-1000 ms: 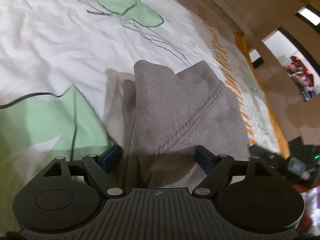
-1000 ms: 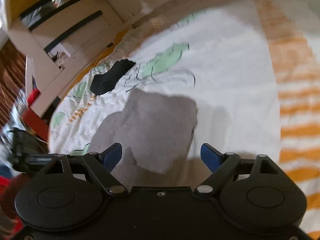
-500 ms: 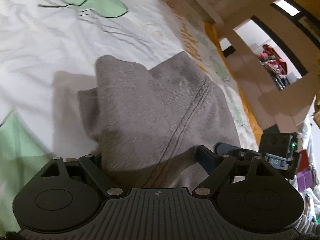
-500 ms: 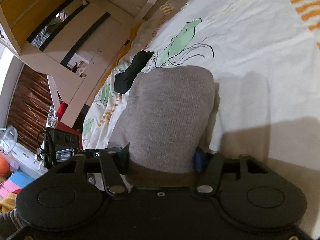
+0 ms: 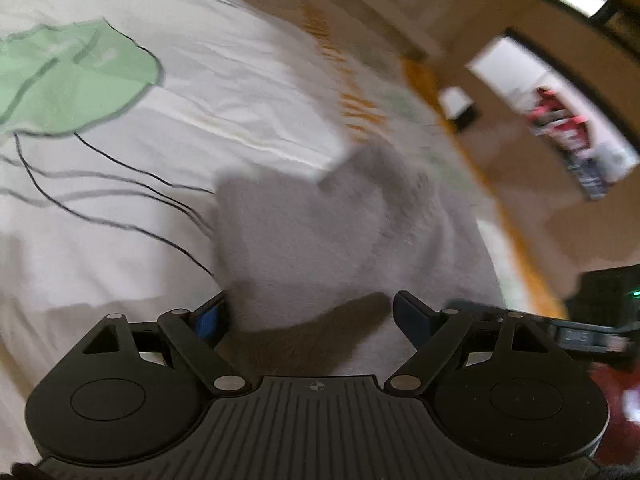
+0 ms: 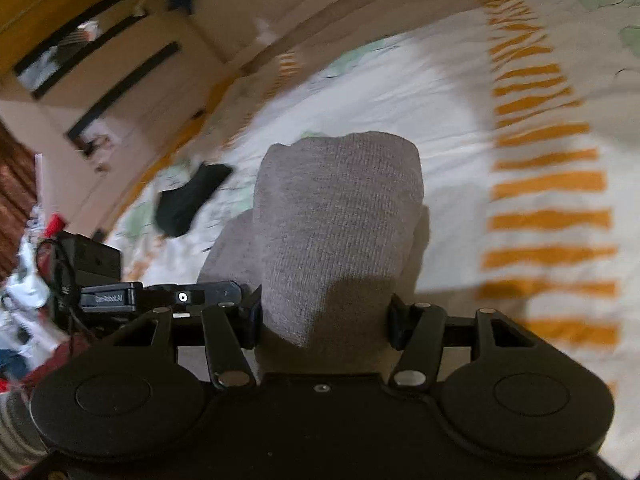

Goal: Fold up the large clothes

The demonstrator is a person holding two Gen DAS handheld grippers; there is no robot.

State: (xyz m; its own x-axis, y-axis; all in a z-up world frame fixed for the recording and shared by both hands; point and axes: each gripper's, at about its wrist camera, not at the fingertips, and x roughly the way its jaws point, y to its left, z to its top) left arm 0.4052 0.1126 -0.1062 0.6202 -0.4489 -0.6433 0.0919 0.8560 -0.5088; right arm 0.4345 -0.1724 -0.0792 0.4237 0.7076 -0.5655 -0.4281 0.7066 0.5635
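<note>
A folded grey knitted garment (image 5: 304, 236) lies bunched on a white bedsheet (image 5: 120, 200) printed with green leaves. In the left wrist view my left gripper (image 5: 308, 314) straddles its near edge with the fingers wide apart; the view is blurred. In the right wrist view my right gripper (image 6: 326, 318) has its fingers on either side of a thick roll of the same garment (image 6: 340, 208), which fills the gap between them and stands lifted off the sheet.
A dark piece of clothing (image 6: 188, 200) lies on the sheet to the far left of the garment. The bed's wooden edge (image 5: 480, 168) runs along the right. The other gripper's body (image 6: 120, 296) is close on the left. Orange stripes (image 6: 548, 184) mark the sheet.
Both grippers have moved with the garment, and the views are now motion-blurred. The right gripper closed around the grey roll half a second ago and still holds it. The left fingers stay wide.
</note>
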